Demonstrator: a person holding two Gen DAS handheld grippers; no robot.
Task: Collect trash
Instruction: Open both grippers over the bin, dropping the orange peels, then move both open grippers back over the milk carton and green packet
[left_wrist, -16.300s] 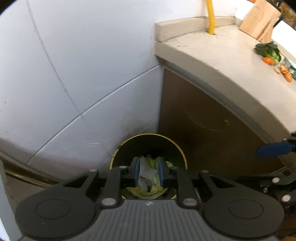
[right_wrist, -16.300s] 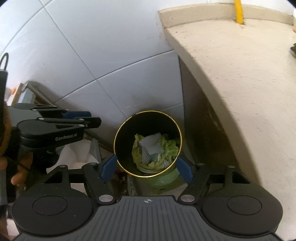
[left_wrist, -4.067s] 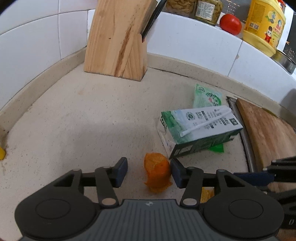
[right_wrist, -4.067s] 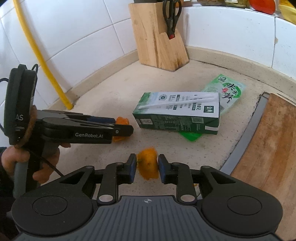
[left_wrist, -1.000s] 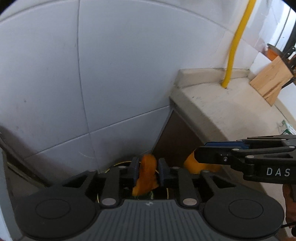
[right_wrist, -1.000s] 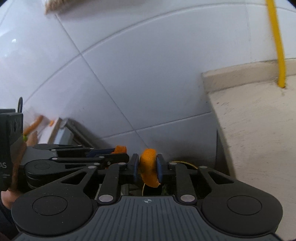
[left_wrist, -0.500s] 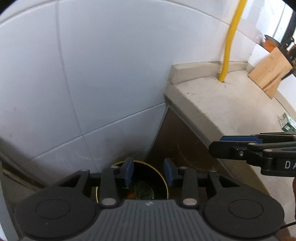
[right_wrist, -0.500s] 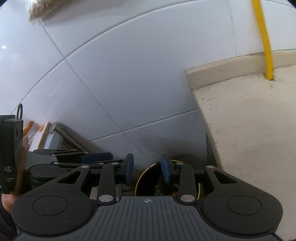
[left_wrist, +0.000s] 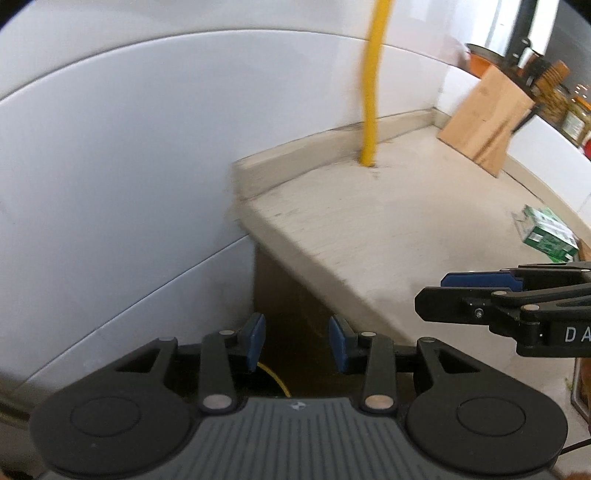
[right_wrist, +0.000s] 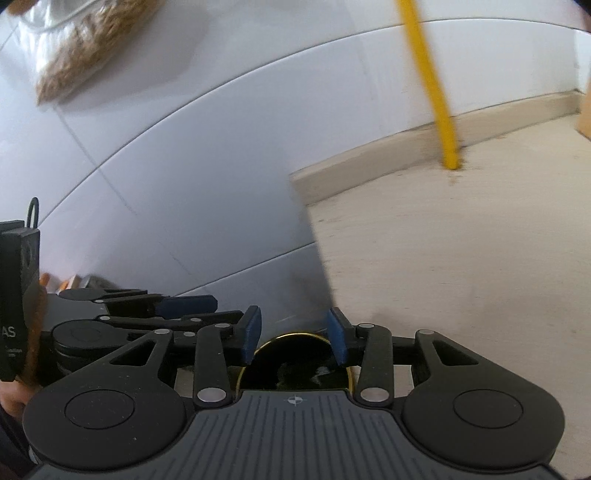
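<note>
In the left wrist view my left gripper (left_wrist: 297, 341) is open and nothing sits between its blue pads. Only a thin gold arc of the trash bin (left_wrist: 276, 378) shows under it. My right gripper (right_wrist: 294, 334) hangs over the black, gold-rimmed bin (right_wrist: 280, 338); its jaws are opening and empty. Dim scraps (right_wrist: 317, 373) lie inside the bin. No orange peel is visible in either view. A green and white carton (left_wrist: 546, 234) lies far right on the counter. Each gripper shows in the other's view: the right gripper (left_wrist: 454, 295) over the counter edge, the left gripper (right_wrist: 221, 310) at the left.
A beige counter (left_wrist: 406, 229) ends at a brown side panel above the bin, with white wall tiles to the left. A yellow pipe (left_wrist: 371, 92) rises from the counter's back corner. A wooden knife block (left_wrist: 487, 125) stands at the back. A clear bag (right_wrist: 85, 40) hangs top left.
A second ago each gripper was shut on an orange peel over the bin. Both have opened and the peels are gone. Both have swung up towards the counter, and the bin has sunk low in view.
</note>
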